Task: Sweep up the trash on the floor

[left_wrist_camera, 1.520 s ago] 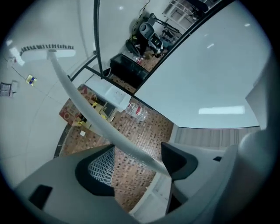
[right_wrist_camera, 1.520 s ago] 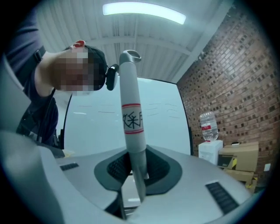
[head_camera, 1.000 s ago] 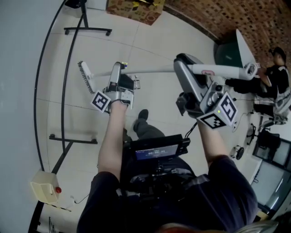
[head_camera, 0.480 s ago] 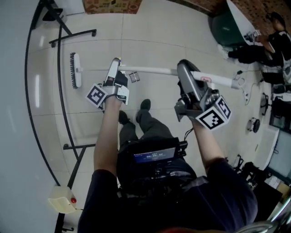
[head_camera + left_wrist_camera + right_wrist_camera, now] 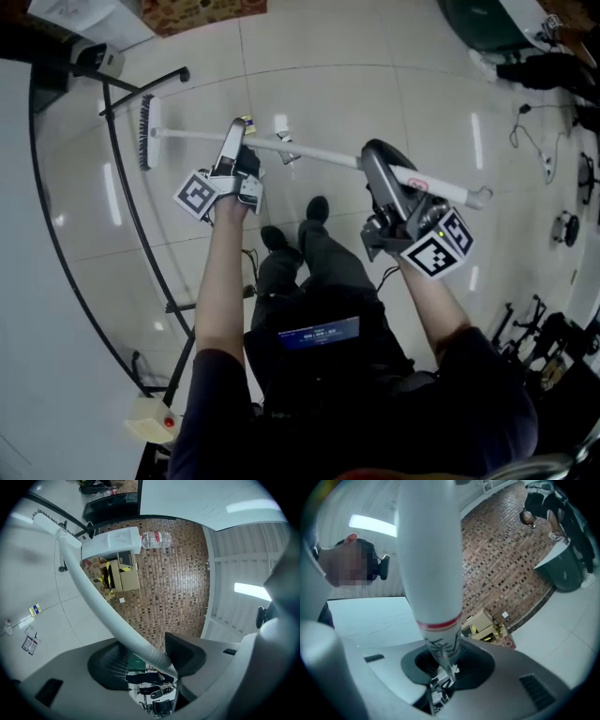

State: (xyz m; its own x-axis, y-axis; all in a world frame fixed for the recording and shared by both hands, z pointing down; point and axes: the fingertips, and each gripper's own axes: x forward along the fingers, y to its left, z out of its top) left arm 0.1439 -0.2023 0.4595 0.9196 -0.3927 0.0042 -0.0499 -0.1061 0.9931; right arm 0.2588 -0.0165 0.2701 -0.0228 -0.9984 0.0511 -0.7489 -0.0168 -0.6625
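1. Since a second ago both hands have swung the broom (image 5: pixel 314 155) round and lower. Its bristle head (image 5: pixel 145 131) now sits at the far left, near the foot of a black stand (image 5: pixel 141 92), and the handle runs almost level across the person's front.
2. The left gripper (image 5: pixel 236 141) is clamped on the handle in the half nearer the head; its own view shows the white tube pinched between the pads.
3. The right gripper (image 5: pixel 380 164) is closed tight on the upper end of the handle, beside a red band.
4. A few small scraps (image 5: pixel 284 141) lie on the tiled floor (image 5: pixel 375 84) close to the handle, between the two grippers. They are too small to name, perhaps paper or wrappers.
5. The broom looks light and stiff, but its smooth round tube could roll in the pads. Two holds set well apart, as now, should steady it and give leverage.
6. The bristles will bend, and such light scraps may skitter, so short, gentle strokes seem wise.
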